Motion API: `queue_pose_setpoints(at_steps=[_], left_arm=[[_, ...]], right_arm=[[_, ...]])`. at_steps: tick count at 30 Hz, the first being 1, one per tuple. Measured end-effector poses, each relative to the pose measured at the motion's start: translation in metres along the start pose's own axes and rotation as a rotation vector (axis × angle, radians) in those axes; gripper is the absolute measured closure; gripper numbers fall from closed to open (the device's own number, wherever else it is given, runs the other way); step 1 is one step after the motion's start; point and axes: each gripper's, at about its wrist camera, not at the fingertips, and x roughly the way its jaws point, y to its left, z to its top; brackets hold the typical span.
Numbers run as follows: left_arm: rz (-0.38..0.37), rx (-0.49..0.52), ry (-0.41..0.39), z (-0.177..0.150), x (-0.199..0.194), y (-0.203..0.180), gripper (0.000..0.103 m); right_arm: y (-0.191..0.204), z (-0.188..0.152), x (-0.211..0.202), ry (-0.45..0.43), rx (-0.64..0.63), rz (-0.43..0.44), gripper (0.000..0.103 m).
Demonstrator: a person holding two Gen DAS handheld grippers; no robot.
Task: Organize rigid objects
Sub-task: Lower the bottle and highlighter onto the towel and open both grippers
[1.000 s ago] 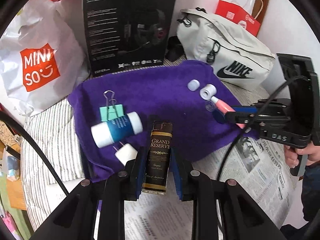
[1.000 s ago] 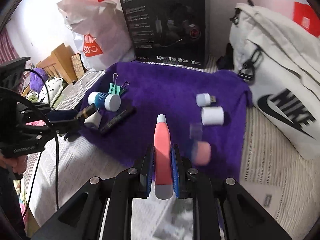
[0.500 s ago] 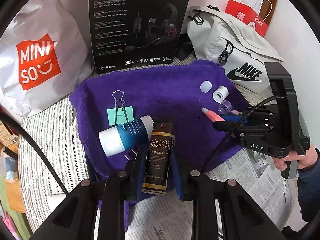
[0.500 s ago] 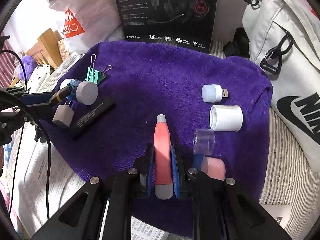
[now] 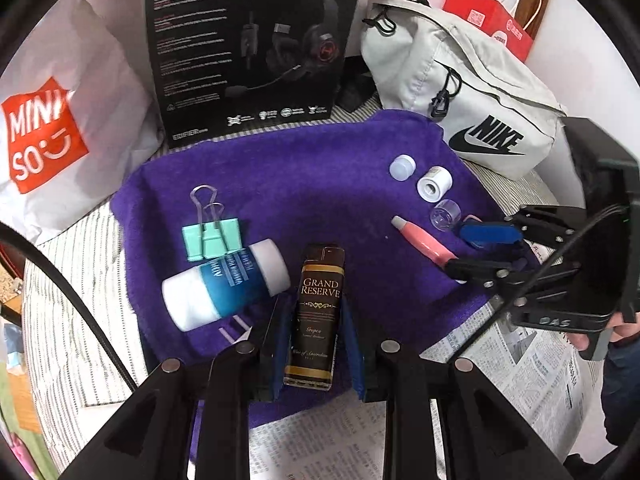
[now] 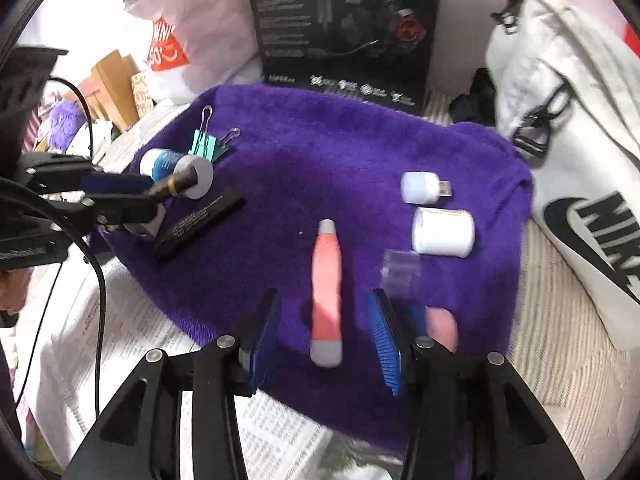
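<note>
My left gripper is shut on a black "Grand Reserve" lighter, held over the near edge of the purple towel. My right gripper is open, its blue pads on either side of a pink tube that lies on the towel; the tube also shows in the left wrist view. On the towel lie a blue-and-white bottle, a green binder clip, a white USB plug, a white cap, a clear cap and a black bar.
A black headset box stands behind the towel. A white Miniso bag is at the left, a grey Nike bag at the right, a red paper bag behind it. Newspaper covers the near surface.
My right gripper has opened and let go of the pink tube, which now lies on the towel. My left gripper has moved forward over the towel, still holding the lighter.
</note>
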Motion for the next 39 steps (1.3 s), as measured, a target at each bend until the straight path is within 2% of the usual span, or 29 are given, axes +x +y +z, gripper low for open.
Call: queue_pose_setpoints(at_steps=[10,24,34,39], left_arm=[[-0.030,0.024,0.031,0.007,0.020,-0.021,0.079],[-0.018,0.060,0.091,0.019,0.053,-0.037,0.080],[0.001,0.076,0.096,0.017,0.056,-0.041,0.080],[0.005,0.075,0.109,0.013,0.053,-0.045,0.073]], right_arm=[[-0.022,-0.022,-0.035,-0.034,0.077,-0.020,0.057],[-0.033,-0.038,-0.042,-0.036,0.132,-0.011,0.057],[-0.034,-0.041,-0.043,-0.041,0.144,-0.004,0.057],[-0.033,-0.043,-0.047,-0.044,0.153,-0.006,0.057]])
